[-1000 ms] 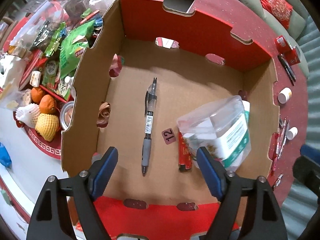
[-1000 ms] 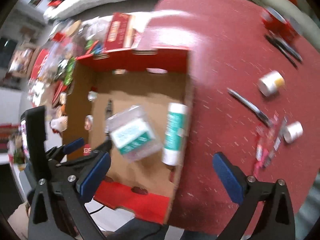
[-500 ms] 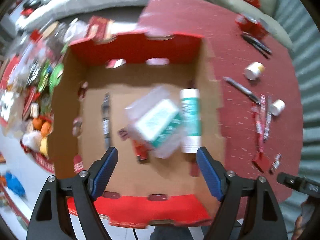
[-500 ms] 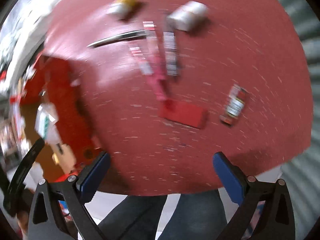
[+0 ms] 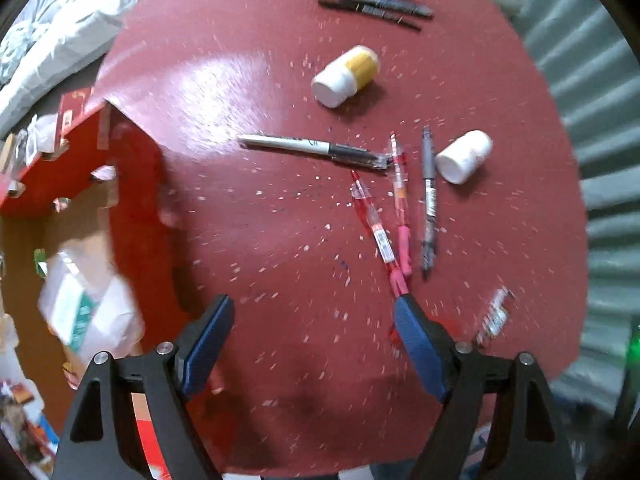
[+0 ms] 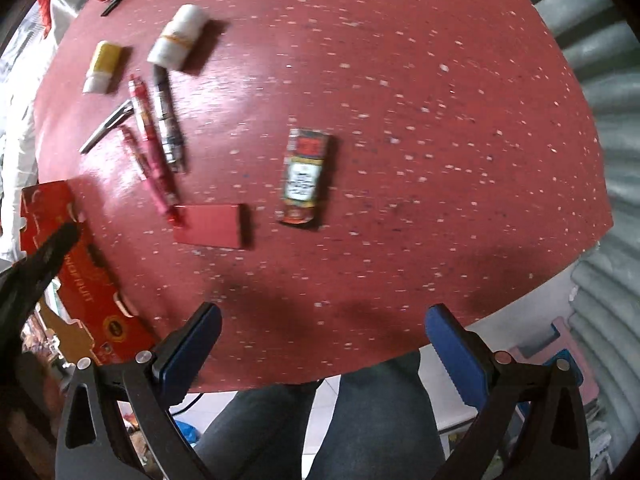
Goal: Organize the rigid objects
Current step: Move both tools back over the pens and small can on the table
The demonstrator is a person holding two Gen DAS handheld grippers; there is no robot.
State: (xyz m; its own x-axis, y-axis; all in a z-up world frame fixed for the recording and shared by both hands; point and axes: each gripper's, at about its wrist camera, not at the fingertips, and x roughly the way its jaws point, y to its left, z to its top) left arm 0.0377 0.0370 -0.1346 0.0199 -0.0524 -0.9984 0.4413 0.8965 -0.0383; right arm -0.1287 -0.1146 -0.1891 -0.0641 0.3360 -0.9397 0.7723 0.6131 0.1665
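Both sets of blue ribbed fingers (image 5: 416, 344) (image 6: 192, 344) spread wide, empty, over speckled red worktop (image 6: 400, 120); slim plastic pens (image 5: 400, 200), flat glossy box (image 6: 306, 176).

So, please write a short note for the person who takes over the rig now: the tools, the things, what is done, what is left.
Left tool: open, empty, over the red table beside the box.
Right tool: open, empty, at the table's near edge.
Done: a clear packet with green print lies in the box.
Left on the table: three pens side by side, a marker, a yellow-labelled bottle, a white bottle, a flat red box, a small printed carton, and dark pens by a red carton at the far edge.
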